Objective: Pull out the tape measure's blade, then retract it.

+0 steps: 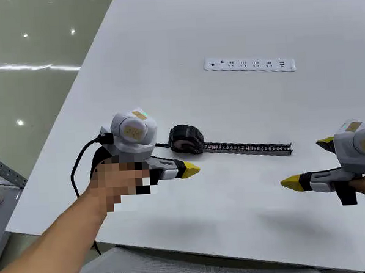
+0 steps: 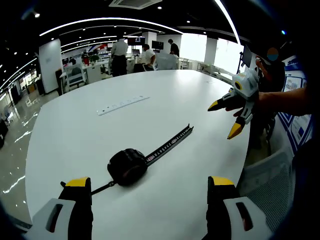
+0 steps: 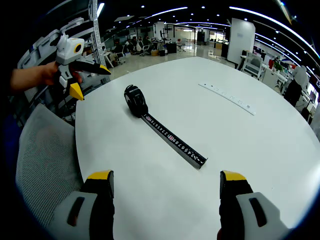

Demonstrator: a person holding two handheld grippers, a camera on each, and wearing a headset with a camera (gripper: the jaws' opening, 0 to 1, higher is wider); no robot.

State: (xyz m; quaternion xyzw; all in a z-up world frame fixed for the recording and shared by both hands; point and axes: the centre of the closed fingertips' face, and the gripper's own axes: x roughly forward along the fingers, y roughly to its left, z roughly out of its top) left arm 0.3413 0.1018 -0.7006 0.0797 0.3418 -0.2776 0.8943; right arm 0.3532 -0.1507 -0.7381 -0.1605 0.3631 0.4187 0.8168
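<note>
Left gripper (image 2: 149, 182) in person's hand (image 1: 119, 184) at near left, over table (image 1: 166, 52) edge; jaws spread wide, nothing between them. Tape measure (image 1: 187, 138) lies on table just beyond it, not touched. Blade (image 1: 247, 148) drawn out flat along table, running right from case, hook end free. Right gripper (image 1: 308, 162) at near right, hovering near blade's end but apart from it; jaws spread, holding nothing. Power strip (image 1: 250, 64) lies far side, well apart from tape measure.
</note>
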